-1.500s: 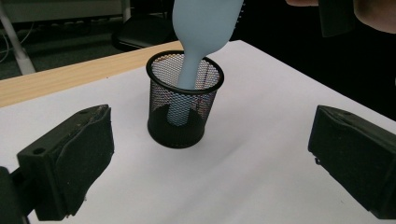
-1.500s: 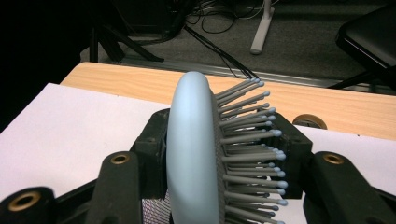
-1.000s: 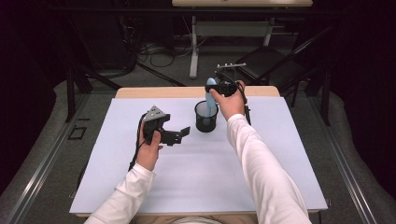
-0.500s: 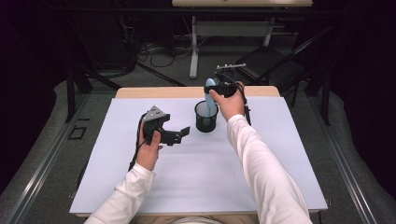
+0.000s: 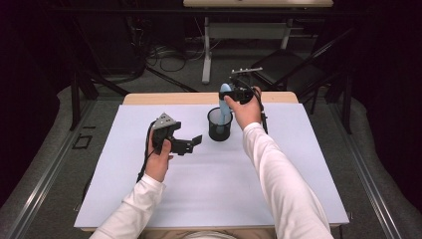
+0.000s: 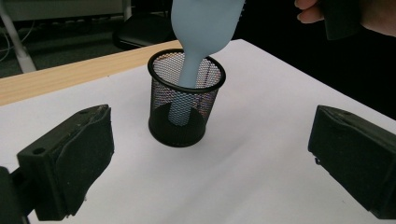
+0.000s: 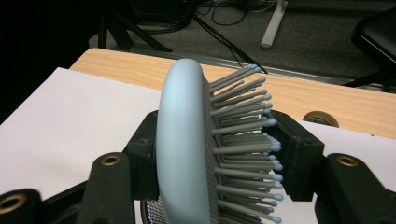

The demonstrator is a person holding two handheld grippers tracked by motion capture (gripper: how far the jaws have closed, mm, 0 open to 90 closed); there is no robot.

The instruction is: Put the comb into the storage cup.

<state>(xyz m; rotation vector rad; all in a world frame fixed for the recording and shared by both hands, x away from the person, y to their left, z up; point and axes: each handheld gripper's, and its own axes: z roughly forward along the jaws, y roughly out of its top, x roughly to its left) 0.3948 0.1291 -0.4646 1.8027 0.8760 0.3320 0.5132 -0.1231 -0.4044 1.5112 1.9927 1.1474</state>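
Right tool [image 7: 212, 163]: pale blue plastic hairbrush [image 7: 187, 154] sits between its just-opening jaws, handle down in black wire-mesh cup [image 6: 184, 100].
Left tool [image 6: 210, 168]: held open, empty, above white surface [image 5: 199, 189].

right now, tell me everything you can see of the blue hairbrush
The hairbrush is pale blue, smooth and plastic-looking, with an oval head and grey ball-tipped bristles on one face. It stands head up, leaning a little, its narrow handle down inside the black mesh cup on the white table cover, the handle's end near the cup's bottom. The right gripper has its jaws on either side of the head, one at the smooth back, one at the bristle tips; they have just been opening.
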